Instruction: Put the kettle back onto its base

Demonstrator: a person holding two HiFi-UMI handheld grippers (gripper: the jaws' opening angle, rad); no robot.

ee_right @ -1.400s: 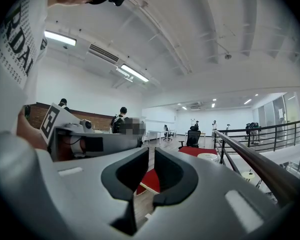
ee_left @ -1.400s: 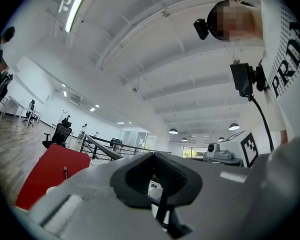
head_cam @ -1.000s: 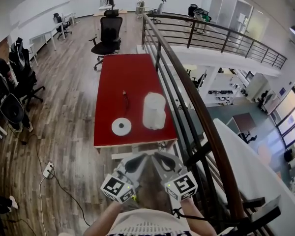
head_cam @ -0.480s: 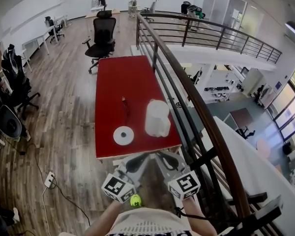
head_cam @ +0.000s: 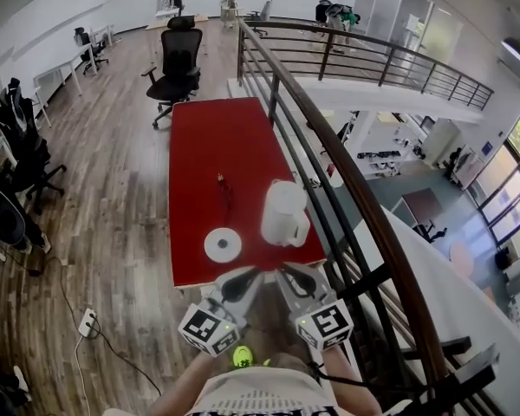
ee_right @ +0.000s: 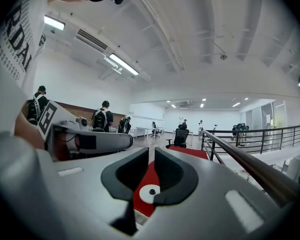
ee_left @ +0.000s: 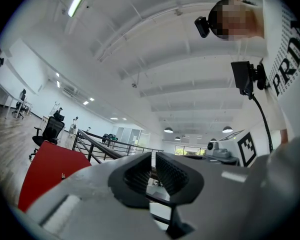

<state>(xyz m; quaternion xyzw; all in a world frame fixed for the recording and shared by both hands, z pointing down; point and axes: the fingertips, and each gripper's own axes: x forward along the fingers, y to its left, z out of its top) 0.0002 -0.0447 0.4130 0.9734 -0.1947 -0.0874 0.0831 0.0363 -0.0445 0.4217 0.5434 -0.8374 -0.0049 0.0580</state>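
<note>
Head view showed us standing short of the near end of a red table (head_cam: 210, 137) that ran along a dark metal railing (head_cam: 334, 159). The white kettle (head_cam: 284, 213) stood upright on the table near its railing-side edge, not yet on its base. The base (head_cam: 223, 245), a round white disc with a dark centre, lay flat near the table's near edge, just to the left of the kettle and clear of it. A small dark item (head_cam: 221, 181) lay farther up the table; we could not identify it. We held the left gripper (head_cam: 241, 281) and the right gripper (head_cam: 295, 279) side by side at the bottom of the view, both short of the table and touching nothing. In the left gripper view, the jaws of the left gripper (ee_left: 153, 156) were pressed almost together, with only a narrow slit and nothing between them. In the right gripper view, the jaws of the right gripper (ee_right: 151, 154) were likewise drawn together and empty, and the base (ee_right: 150, 194) appeared beyond them on the table. A black office chair (head_cam: 178, 59) stood past the far end of the table
</note>
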